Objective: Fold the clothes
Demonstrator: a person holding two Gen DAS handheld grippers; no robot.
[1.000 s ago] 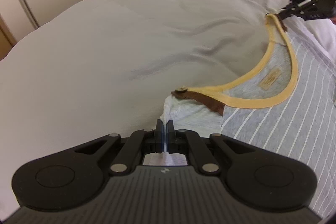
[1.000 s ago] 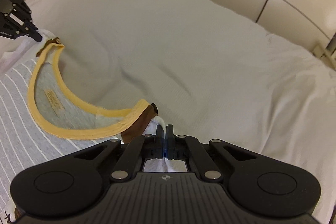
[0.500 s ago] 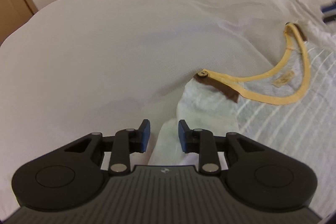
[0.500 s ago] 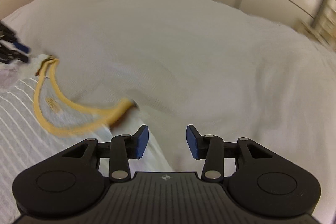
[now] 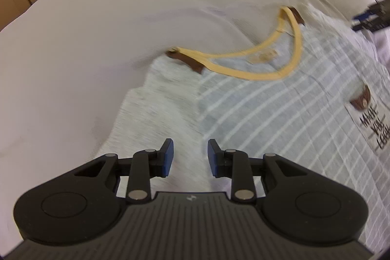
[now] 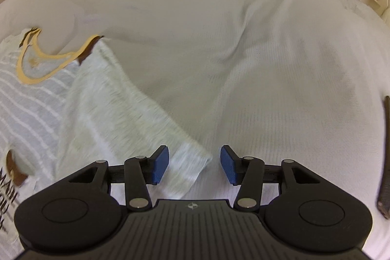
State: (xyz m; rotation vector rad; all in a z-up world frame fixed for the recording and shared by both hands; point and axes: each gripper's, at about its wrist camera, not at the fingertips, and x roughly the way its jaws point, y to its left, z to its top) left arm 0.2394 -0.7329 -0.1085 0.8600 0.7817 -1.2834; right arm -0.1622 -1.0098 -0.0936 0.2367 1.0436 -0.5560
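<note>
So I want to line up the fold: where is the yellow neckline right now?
The yellow neckline sits upper centre-right in the left wrist view, upper left in the right wrist view, at the top of the striped shirt on the white bedspread.

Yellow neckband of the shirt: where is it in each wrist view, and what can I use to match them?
Left wrist: yellow neckband sits upper centre-right, curving above the striped chest.
Right wrist: yellow neckband sits at the left edge, upper half.
Shared landmark: the brown shoulder tab at the neckband's end, beside the pale sleeve.
</note>
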